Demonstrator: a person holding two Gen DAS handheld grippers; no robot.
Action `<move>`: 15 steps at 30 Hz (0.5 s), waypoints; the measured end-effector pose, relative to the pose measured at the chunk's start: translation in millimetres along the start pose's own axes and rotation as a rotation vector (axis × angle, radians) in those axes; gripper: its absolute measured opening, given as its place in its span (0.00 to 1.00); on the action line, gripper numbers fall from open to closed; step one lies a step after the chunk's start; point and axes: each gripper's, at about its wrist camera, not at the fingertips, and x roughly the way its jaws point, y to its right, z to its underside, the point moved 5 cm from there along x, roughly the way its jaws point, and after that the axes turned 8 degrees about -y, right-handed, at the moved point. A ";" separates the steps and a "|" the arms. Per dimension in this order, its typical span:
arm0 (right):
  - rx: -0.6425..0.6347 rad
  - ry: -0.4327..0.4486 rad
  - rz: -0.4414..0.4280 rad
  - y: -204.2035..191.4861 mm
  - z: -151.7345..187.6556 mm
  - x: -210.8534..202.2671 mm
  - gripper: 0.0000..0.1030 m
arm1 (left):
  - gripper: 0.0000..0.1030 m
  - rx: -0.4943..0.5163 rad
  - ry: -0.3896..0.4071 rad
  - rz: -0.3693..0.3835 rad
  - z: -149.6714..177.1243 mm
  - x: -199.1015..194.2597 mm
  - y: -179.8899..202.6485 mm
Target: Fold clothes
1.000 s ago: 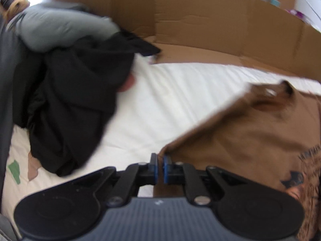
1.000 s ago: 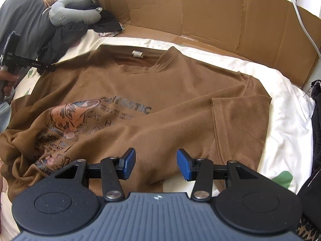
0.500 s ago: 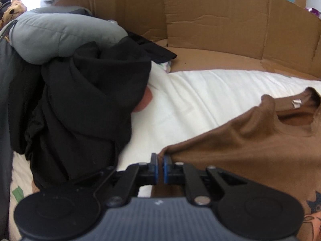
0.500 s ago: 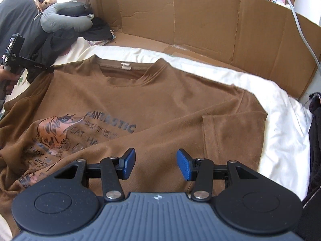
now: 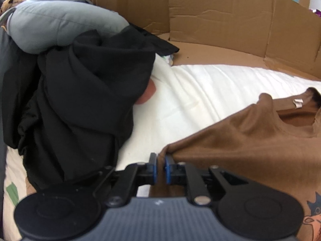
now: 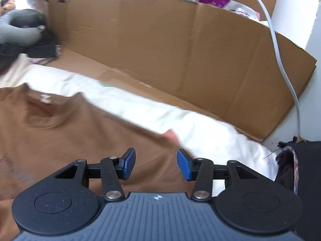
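Observation:
A brown T-shirt (image 5: 250,140) with a printed front lies spread on the white sheet (image 5: 200,92), collar and white neck label toward the cardboard. My left gripper (image 5: 159,167) is shut on the shirt's left shoulder edge and holds it taut. In the right wrist view the shirt (image 6: 70,136) fills the lower left, blurred by motion. My right gripper (image 6: 156,163) is open and empty, hovering over the shirt's right shoulder edge near the sheet (image 6: 200,128).
A pile of black clothes (image 5: 84,104) under a grey neck pillow (image 5: 60,24) lies close to the left of my left gripper. Cardboard walls (image 6: 180,56) ring the far side of the bed. A white cable (image 6: 280,60) hangs at right; dark clothes (image 6: 297,170) lie at the right edge.
My left gripper has pulled the shirt's shoulder leftward toward the black pile. My right gripper has moved forward and right, from over the shirt's lower body to its right shoulder edge, staying open.

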 end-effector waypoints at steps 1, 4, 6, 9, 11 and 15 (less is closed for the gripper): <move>-0.003 -0.008 0.014 3.9 -2.9 7.5 0.51 | 0.21 -0.007 0.001 0.007 -0.1 1.1 -0.3; -0.015 -0.047 0.042 10.2 -6.8 27.4 0.51 | 0.39 -0.055 0.015 0.061 -0.9 2.2 -2.3; -0.014 -0.076 0.053 12.2 -7.9 37.4 0.51 | 0.47 -0.086 0.025 0.095 -1.1 3.0 -2.6; -0.047 -0.129 0.063 11.3 -7.1 50.0 0.50 | 0.48 -0.047 0.013 0.087 -1.1 8.1 2.9; -0.061 -0.142 0.048 11.1 -7.5 54.1 0.43 | 0.26 -0.038 0.001 0.087 -2.6 10.1 2.8; -0.073 -0.158 0.028 9.1 -13.4 56.9 0.05 | 0.06 -0.112 -0.013 0.131 -7.0 7.4 -8.4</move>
